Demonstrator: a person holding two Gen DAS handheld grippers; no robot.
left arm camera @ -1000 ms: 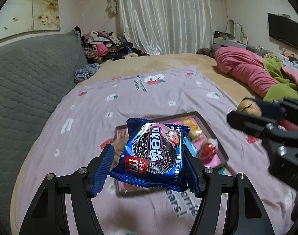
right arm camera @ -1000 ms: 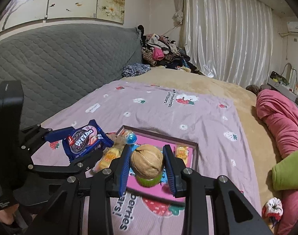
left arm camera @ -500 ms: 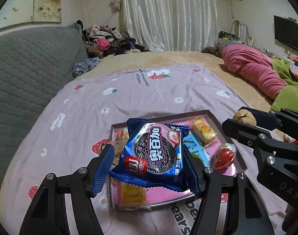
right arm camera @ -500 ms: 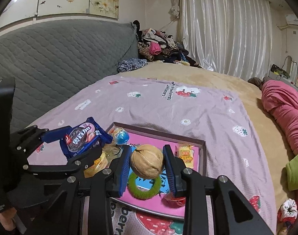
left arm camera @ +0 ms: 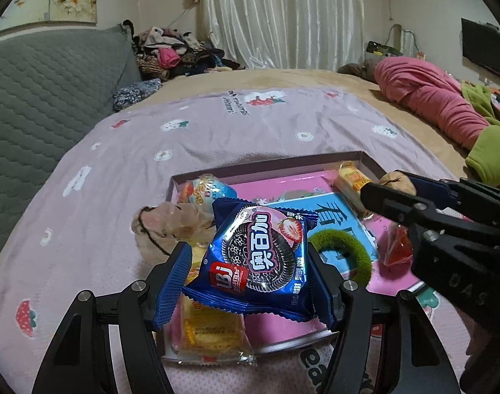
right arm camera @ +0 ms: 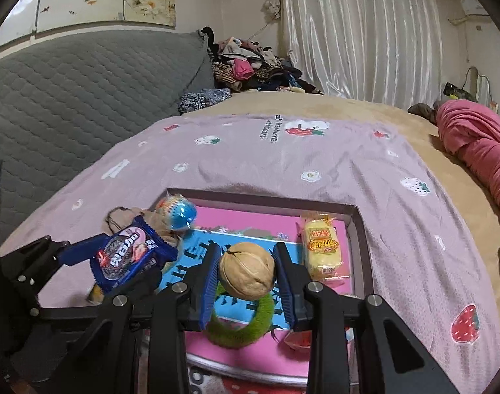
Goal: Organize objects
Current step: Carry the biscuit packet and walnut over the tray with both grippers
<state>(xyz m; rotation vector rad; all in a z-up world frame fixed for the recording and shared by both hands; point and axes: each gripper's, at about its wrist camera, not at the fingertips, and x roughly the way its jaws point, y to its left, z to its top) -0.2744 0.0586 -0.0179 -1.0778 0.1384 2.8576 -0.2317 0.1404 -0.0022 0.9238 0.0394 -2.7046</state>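
Snacks and small things fill a shallow pink tray (left arm camera: 273, 167) lying on a lilac strawberry-print blanket (left arm camera: 217, 124) on the bed. Above the tray's near left part, the left gripper (left arm camera: 246, 282) is clamped on a blue cookie packet (left arm camera: 256, 259), its ribbed blue pads pressing the packet's two side edges so it hangs clear of the tray. To its right, the right gripper (right arm camera: 246, 272) is closed on a walnut (right arm camera: 246, 271), held between its pads over the middle of the tray. Under the walnut a green fuzzy ring (right arm camera: 240, 325) lies on a blue card (left arm camera: 338, 220) on the tray floor. A yellow wrapped cake (right arm camera: 320, 246) rests by the far right wall, a round blue-and-foil candy (right arm camera: 177, 211) sits in the far left corner, and a red wrapped sweet (left arm camera: 396, 246) lies near the right edge. Another yellow packet (left arm camera: 210, 335) lies at the near left corner, half under the cookie packet. A beige drawstring pouch (left arm camera: 171, 223) slumps over the tray's left rim
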